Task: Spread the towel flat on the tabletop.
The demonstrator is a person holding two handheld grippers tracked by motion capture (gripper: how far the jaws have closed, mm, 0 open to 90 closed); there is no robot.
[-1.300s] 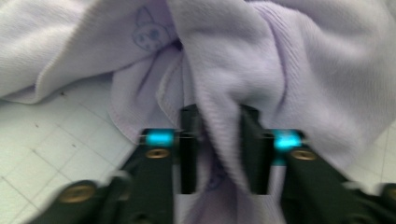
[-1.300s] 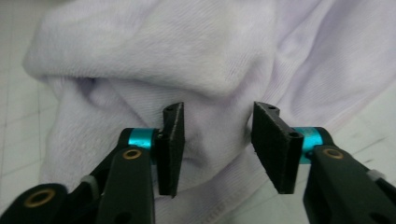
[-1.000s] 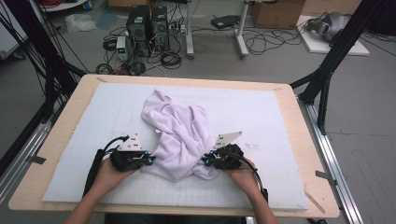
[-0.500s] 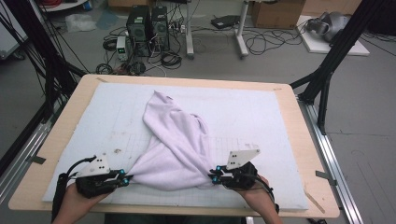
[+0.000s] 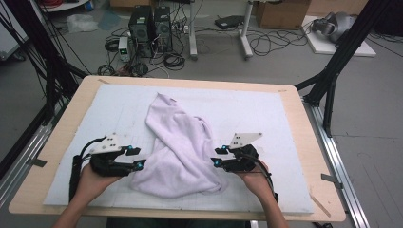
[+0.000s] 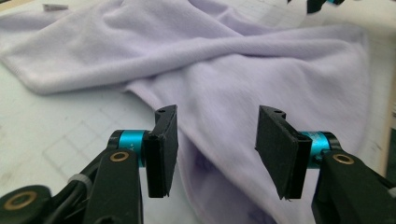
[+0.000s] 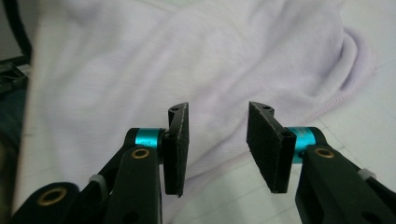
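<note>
Carrying everything is one wooden counter [image 5: 304, 118], its top covered by one white gridded mat [image 5: 266, 118]; on the mat lies one pale lilac towel [image 5: 180, 147], rumpled, a narrow end reaching toward the far side and its wider end spread toward the near edge between the two hands; folds cross over one another in its middle, and how many layers lie there is hard to say from above; two hand-held grippers flank that wider end, one in each of the person's two hands; the left hand-held gripper [image 5: 138, 157] sits at the towel's near left corner, and in the left gripper view its two black pads [image 6: 164, 149] stand apart, having just been opening, with the cloth lying below and beyond them and nothing pinched; the right hand-held gripper [image 5: 217, 156] sits at the towel's right edge, its pads [image 7: 180, 147] likewise apart and just opened, the hemmed edge of the towel lying loose on the mat beneath the gap.
</note>
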